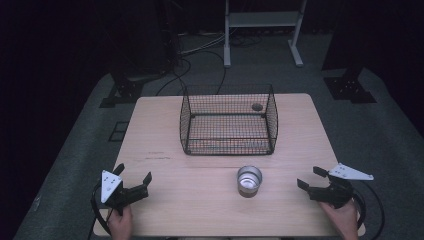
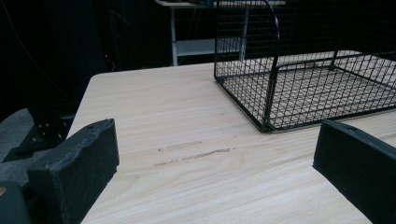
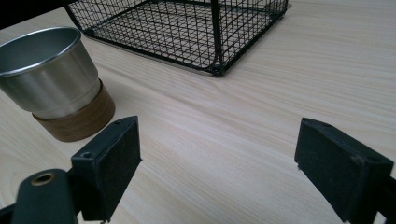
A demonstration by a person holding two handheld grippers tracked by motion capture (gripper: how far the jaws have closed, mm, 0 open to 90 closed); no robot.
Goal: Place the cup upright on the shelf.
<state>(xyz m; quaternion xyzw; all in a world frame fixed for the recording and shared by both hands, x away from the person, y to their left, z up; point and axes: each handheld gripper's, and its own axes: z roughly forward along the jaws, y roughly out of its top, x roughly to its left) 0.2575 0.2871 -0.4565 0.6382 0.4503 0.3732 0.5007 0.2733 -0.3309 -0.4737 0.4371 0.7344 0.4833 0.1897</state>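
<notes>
The metal cup [image 3: 49,70] ran off the right gripper view's left edge. A small dark thing [image 1: 257,106] behind the wire basket [image 1: 228,120] was too small to identify.

a pale wooden surface [image 1: 165,135] with rounded corners stands on a grey carpeted floor [image 1: 390,145]. faint scuff marks [image 2: 196,151] streak the wood toward its left side. beyond the far edge, black cables [image 1: 185,70] trail across the floor, just beside a dark stand base [image 1: 122,92] at the left. another dark base [image 1: 347,87] sits at the right, well apart from it. a white metal frame [image 1: 262,25] with a low shelf stands at the back, against darkness.
</notes>
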